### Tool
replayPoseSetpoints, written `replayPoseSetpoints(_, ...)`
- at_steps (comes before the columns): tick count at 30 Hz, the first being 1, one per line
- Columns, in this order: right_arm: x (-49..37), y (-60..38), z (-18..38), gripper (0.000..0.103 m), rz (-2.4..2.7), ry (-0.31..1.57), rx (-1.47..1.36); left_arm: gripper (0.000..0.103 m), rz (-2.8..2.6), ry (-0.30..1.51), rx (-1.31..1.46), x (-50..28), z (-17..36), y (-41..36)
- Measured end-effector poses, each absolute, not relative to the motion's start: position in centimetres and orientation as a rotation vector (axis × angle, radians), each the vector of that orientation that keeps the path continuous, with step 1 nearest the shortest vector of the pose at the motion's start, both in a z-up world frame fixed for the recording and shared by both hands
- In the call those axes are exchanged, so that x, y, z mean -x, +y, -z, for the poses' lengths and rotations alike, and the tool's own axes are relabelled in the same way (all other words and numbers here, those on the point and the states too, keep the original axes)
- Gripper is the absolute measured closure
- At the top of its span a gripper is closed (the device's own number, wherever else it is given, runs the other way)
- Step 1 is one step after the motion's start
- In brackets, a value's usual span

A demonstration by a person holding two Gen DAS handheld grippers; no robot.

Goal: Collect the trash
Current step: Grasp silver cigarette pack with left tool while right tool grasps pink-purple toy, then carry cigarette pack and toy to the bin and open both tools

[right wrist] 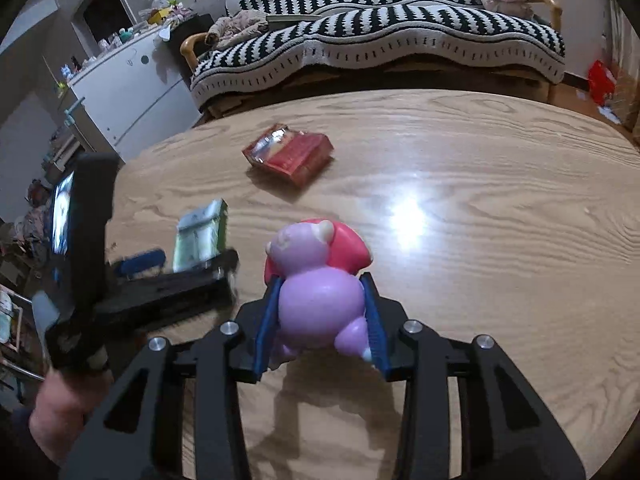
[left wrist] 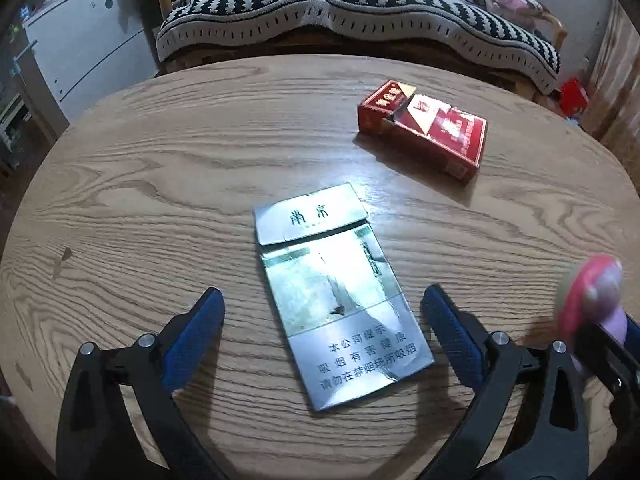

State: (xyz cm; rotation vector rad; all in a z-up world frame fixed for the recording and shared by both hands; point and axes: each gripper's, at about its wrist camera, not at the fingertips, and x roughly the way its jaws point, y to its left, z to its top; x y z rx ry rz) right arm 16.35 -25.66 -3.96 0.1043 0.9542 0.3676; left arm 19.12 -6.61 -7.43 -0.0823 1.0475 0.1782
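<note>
The left wrist view looks straight down on a silver pack lying flat on the wood counter, its lid flap bent back and its printed face legible. The right wrist view shows that same pack only as a blurred greenish slab behind the other tool. The red pack lies further back on the counter, well apart from the silver one; from the left view its lid stands open and a second red sleeve seems tucked against it, though what is inside either pack cannot be made out. In the right view the red pack appears glossy, as if wrapped in film.

The left hand-held gripper stands wide open, its blue pads on either side of the silver pack's lower half and apart from it, touching nothing.

The right hand-held gripper is clenched on a toy, a lilac figure with a pink cap, its blue pads pressing the body from both sides; the toy's shadow falls on the counter below. The left view catches only a blurred edge of this toy at its right border. A person's hand grips the left tool's handle in the right view.
</note>
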Motion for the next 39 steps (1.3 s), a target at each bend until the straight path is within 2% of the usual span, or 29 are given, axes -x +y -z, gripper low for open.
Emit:
replayPoseSetpoints(3,-14.9,-27.1,4.0,0.064,-0.339,0.956,-0.094,0.008,-0.188,1.042,0.084,-18.8,7.3,-6.7)
replayPoseSetpoints(4,-14.5,-27.5,3.9,0.064,-0.331,0.956,-0.090,0.018,-0.187,1.035,0.084,-18.6,7.1,-6.8)
replayPoseSetpoints(5,-14.1,-27.9,3.9,0.064,-0.322,0.956,-0.087,0.043,-0.178,1.008,0.072,-18.2,6.6,-7.0)
replayPoseSetpoints(12,-11.3,-30.8,2.5,0.064,-0.260,0.936,-0.079,0.046,-0.072,1.032,0.116,-17.2,6.4,-8.9)
replayPoseSetpoints(18,-8.4,-33.7,1.2,0.064,-0.185,0.912,-0.070,0.046,0.023,1.003,0.089,-15.6,4.4,-13.4)
replayPoseSetpoints(26,-2.3,-40.9,-0.1,0.064,-0.009,0.866,-0.082,0.046,0.291,0.947,-0.012,-10.3,1.7,-25.1)
replayPoseSetpoints(39,16.9,-61.3,2.4,0.064,0.470,0.826,-0.303,0.046,0.760,0.895,-0.204,2.3,0.8,-45.0)
